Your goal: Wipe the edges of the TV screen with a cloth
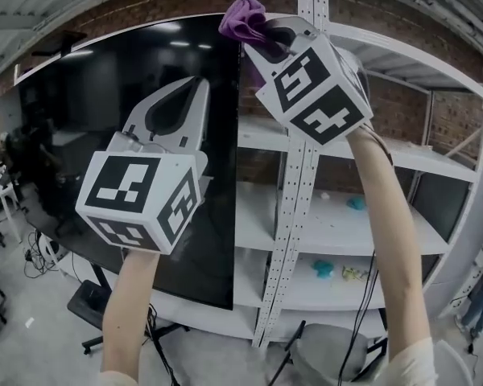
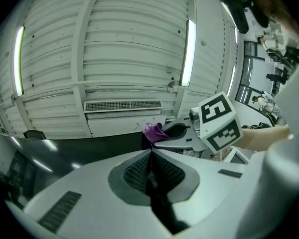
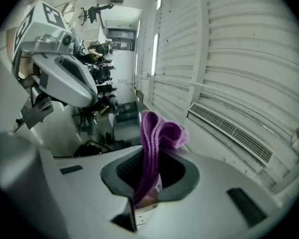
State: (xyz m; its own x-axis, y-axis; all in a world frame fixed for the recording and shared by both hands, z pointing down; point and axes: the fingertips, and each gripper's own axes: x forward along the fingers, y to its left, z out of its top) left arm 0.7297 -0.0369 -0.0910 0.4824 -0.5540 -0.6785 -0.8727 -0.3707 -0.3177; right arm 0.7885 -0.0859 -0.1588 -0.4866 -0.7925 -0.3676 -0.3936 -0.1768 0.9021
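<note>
A big black TV screen [image 1: 105,111] stands on the left of the head view, its right edge running down the middle. At the screen's top right corner is a bunched purple cloth [image 1: 243,18], and my right gripper [image 1: 262,34] is shut on it. The right gripper view shows the cloth [image 3: 157,138] folded and sticking up from between the jaws. My left gripper [image 1: 200,83] is raised in front of the screen, lower and to the left, shut with nothing in it. Its own view shows its jaws [image 2: 150,152] pressed together, with the cloth [image 2: 152,132] beyond them above the dark screen [image 2: 79,148].
White shelving [image 1: 338,215] stands right beside the TV, with a perforated upright [image 1: 294,215] close to the screen's edge and small teal items [image 1: 323,268] on the shelves. The TV stand's foot [image 1: 88,304] and cables lie below. Overhead is a corrugated ceiling with strip lights [image 2: 189,49].
</note>
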